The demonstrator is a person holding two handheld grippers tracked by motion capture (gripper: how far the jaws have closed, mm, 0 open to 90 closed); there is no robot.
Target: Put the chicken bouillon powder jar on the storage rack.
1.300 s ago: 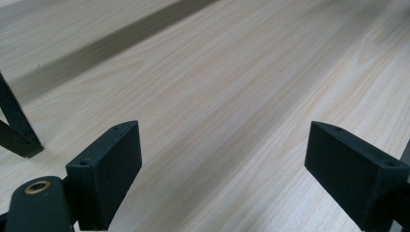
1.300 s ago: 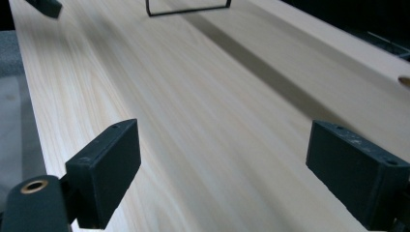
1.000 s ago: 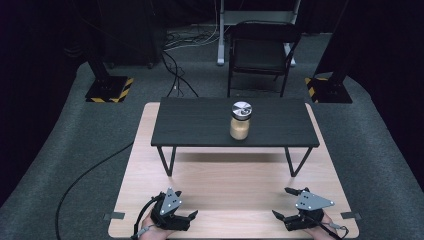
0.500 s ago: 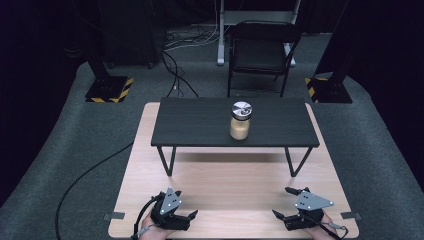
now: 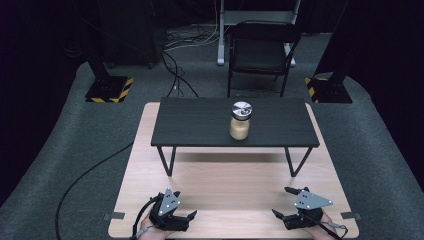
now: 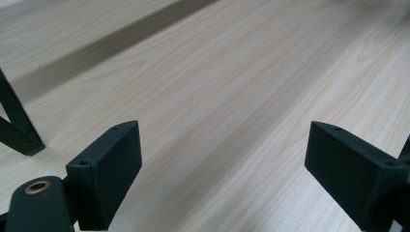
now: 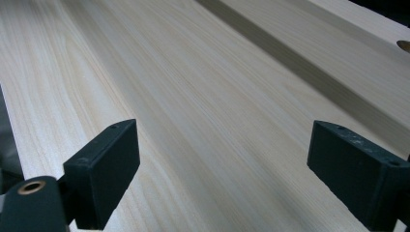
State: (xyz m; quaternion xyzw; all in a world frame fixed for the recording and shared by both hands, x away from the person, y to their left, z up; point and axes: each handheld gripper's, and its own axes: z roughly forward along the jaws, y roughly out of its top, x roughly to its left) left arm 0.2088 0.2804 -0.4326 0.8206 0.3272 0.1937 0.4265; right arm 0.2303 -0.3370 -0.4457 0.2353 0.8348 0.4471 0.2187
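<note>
Pale wooden tabletop (image 5: 235,185) lay bare at the near edge, where nothing had changed over the last second: the left gripper (image 5: 186,218) and right gripper (image 5: 284,202) rested as before, both with jaws spread and nothing between them, so the work seemed not yet begun. Farther off, the jar (image 5: 240,120) stood upright on a low black bench (image 5: 200,127), well apart from both, the path unblocked. Beyond stood a chair (image 5: 260,52) and cables (image 5: 175,75).
</note>
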